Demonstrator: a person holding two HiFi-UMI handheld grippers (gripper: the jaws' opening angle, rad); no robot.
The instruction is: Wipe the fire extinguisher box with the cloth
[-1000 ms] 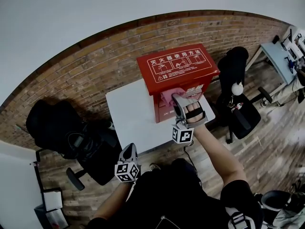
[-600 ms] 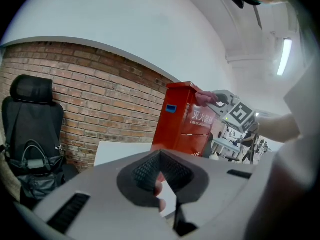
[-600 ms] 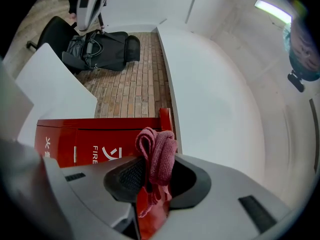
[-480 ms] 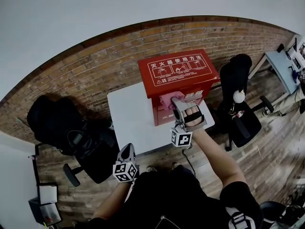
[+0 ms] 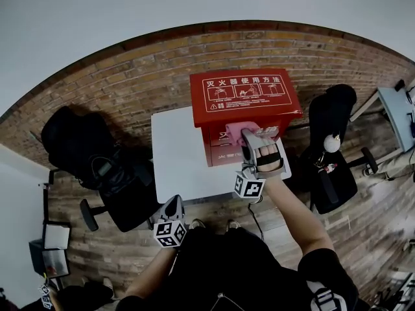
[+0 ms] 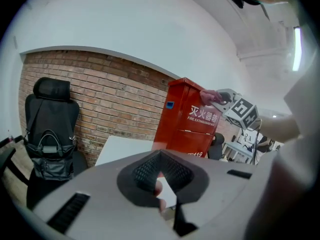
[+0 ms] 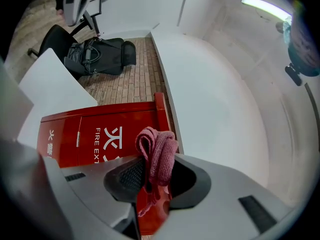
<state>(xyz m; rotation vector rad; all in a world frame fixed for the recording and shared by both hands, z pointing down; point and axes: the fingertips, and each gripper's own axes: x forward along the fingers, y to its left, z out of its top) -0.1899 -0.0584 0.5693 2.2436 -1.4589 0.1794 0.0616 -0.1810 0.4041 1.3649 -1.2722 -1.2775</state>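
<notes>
Red fire extinguisher box (image 5: 245, 92) upright on white surface (image 5: 175, 148), at the far right part of it, back toward brick wall (image 5: 130, 76). Door closed; contents not visible. White lettering on front, instruction panel on top.

Versus a second ago: pink cloth (image 5: 238, 129) shifted a little right along the box front, now about mid-width, just under the front edge of the top. Right claw (image 5: 249, 138) likewise moved right with it. Left claw (image 5: 174, 206) unchanged, low by the body, off the surface edge. Head view itself shifted: more floor at lower left, box nearer frame centre.

Right claw closed on the cloth: in right gripper view, cloth (image 7: 157, 151) bunched and pinched between the dark pads of the right claw (image 7: 155, 176), folded loop sticking up past the tips, a loose end hanging below. Cloth pressed against the upper front of the box (image 7: 95, 131); surface (image 7: 50, 89) beyond.

Left claw (image 6: 160, 176) closed, tips meeting, nothing held. From left gripper view, box (image 6: 192, 119) well ahead on the surface (image 6: 120, 149), cloth (image 6: 210, 95) at its top front corner with right claw (image 6: 227, 100) behind it.

Black office chair (image 5: 84, 154) left of the surface, black bag (image 6: 50, 149) sitting on its seat, bag closed as far as visible. Second black chair (image 5: 331, 135) right of the box.
</notes>
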